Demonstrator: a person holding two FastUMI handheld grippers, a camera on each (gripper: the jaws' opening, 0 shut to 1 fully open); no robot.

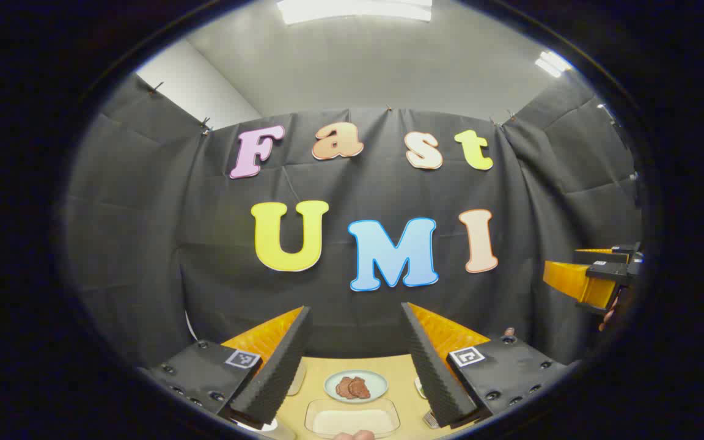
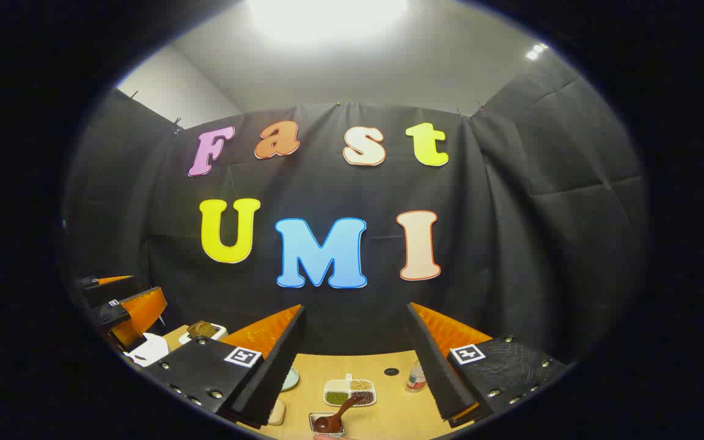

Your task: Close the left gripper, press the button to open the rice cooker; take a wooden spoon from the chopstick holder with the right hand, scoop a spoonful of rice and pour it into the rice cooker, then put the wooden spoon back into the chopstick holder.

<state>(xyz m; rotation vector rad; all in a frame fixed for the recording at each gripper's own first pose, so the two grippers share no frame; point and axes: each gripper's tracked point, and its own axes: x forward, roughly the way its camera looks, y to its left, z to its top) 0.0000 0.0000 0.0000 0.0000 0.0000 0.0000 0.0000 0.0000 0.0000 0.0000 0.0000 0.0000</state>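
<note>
Clearly both grippers ride high and level, jaws spread and empty: left gripper (image 1: 355,360), right gripper (image 2: 355,360). A wooden spoon (image 2: 335,417) rests in a small holder (image 2: 326,423) on the table (image 2: 388,415) below, near a grain tray (image 2: 349,392) and bottle (image 2: 414,377). Nothing blocks a descent, I judge. A meat plate (image 1: 355,386) lies under the left.

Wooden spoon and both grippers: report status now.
Left gripper open, empty. Right gripper open, empty. Wooden spoon untouched, resting in a small dish on the table. Path clear.

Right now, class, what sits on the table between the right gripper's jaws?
In the right gripper view: a divided dish of grains and, nearer, a wooden spoon in a small container.
</note>
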